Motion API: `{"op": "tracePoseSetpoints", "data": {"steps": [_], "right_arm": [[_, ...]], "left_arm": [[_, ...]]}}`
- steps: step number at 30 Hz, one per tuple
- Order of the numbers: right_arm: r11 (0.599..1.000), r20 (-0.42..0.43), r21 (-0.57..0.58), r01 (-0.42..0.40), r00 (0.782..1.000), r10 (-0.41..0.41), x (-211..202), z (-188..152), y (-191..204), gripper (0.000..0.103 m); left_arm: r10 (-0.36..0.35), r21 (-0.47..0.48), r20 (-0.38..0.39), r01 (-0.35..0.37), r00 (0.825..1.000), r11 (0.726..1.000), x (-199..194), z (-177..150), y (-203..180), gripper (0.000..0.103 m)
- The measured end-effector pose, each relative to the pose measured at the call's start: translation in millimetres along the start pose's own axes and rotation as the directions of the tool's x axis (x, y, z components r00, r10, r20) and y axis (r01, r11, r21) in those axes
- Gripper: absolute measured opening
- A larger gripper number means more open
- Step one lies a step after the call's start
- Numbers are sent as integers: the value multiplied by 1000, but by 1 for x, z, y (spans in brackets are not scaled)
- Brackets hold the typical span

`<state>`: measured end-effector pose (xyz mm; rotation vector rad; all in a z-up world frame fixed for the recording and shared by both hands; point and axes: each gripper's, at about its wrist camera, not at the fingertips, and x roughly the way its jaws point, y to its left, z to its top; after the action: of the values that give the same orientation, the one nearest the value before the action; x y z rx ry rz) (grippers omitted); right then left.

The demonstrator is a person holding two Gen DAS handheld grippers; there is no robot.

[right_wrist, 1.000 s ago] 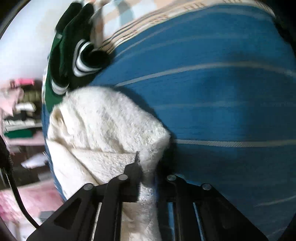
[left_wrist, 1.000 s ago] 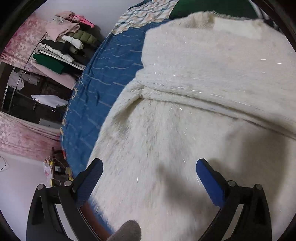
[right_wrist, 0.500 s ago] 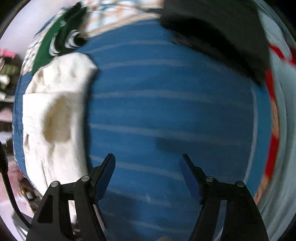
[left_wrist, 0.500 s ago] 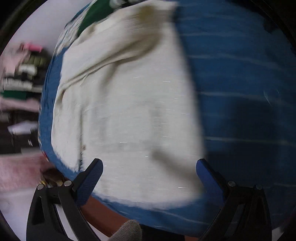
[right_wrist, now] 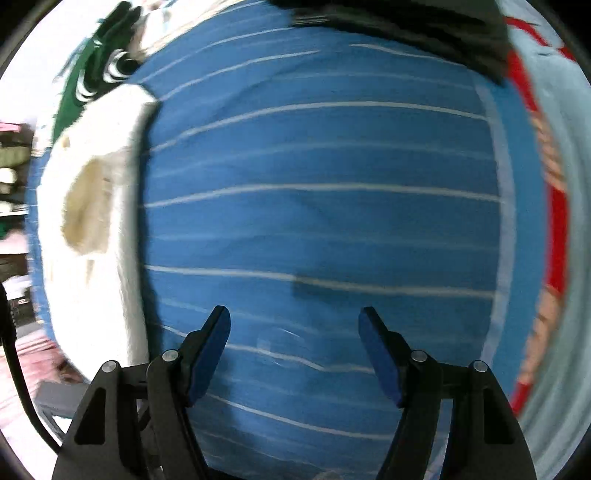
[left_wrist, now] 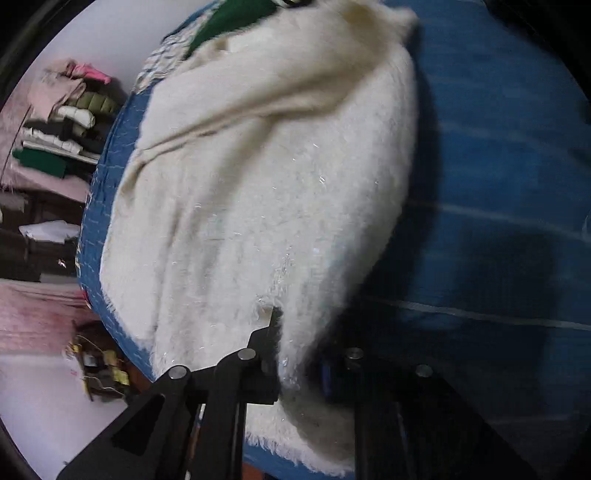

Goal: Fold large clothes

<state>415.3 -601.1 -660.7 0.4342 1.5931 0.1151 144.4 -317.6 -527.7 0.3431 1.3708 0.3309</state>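
Note:
A fluffy cream-white sweater (left_wrist: 266,177) lies folded on a blue striped bedspread (left_wrist: 498,184). My left gripper (left_wrist: 299,354) is shut on the sweater's near right edge, with cream fabric pinched between the fingers. In the right wrist view the sweater (right_wrist: 96,206) lies at the left side, apart from my right gripper (right_wrist: 295,332), which is open and empty above the bare blue bedspread (right_wrist: 314,166).
A green garment with white stripes (right_wrist: 92,77) lies beyond the sweater. Dark clothing (right_wrist: 406,26) sits at the far edge and red-and-light fabric (right_wrist: 554,184) at the right. A rack of folded clothes (left_wrist: 62,122) stands left of the bed.
My right gripper let go of the sweater, opened and moved right over the bedspread. My left gripper, open before, has shut on the sweater's near edge.

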Motion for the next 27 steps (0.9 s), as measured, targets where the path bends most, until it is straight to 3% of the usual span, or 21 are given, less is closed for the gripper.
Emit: {"op": "tracePoseSetpoints", "data": {"steps": [3, 6, 8, 10, 13, 14, 15, 16, 17, 19, 23, 27], "right_arm": [[980, -1, -8, -201, 980, 201, 15, 25, 24, 83], [913, -3, 13, -407, 914, 407, 38, 53, 52, 83], [856, 0, 65, -514, 857, 515, 55, 71, 69, 84], [806, 4, 106, -583, 810, 586, 74, 87, 83, 84], [777, -31, 174, -605, 785, 618, 105, 99, 103, 84], [767, -56, 214, -605, 776, 628, 114, 100, 111, 80], [759, -60, 232, -608, 770, 635, 118, 100, 120, 47], [775, -55, 213, -595, 785, 618, 114, 100, 133, 27], [815, -46, 174, -553, 822, 568, 104, 100, 148, 22], [837, -27, 119, -534, 841, 540, 83, 98, 179, 19], [900, -17, -23, -435, 900, 435, 38, 94, 267, 18], [939, -34, -127, -320, 947, 319, 33, 93, 367, 18]], "left_arm": [[-7, -11, 67, 8, 998, 1000, -21, 2, 33, 10], [-17, -31, 94, 20, 995, 999, -38, 8, 58, 9], [-27, -52, 102, 32, 994, 998, -41, 12, 74, 9], [-52, -80, 102, 60, 993, 995, -42, 16, 85, 9], [-95, -102, 102, 105, 990, 989, -38, 18, 101, 9], [-110, -103, 102, 121, 989, 987, -36, 19, 105, 9], [-129, -103, 103, 140, 986, 985, -33, 21, 114, 9], [-142, -106, 104, 153, 984, 982, -35, 21, 119, 9], [-162, -116, 105, 174, 981, 978, -35, 22, 131, 9], [-205, -137, 112, 219, 972, 966, -40, 24, 156, 9], [-272, -203, 126, 293, 954, 934, -32, 34, 228, 9], [-313, -309, 115, 333, 943, 891, 0, 42, 305, 9]]}}
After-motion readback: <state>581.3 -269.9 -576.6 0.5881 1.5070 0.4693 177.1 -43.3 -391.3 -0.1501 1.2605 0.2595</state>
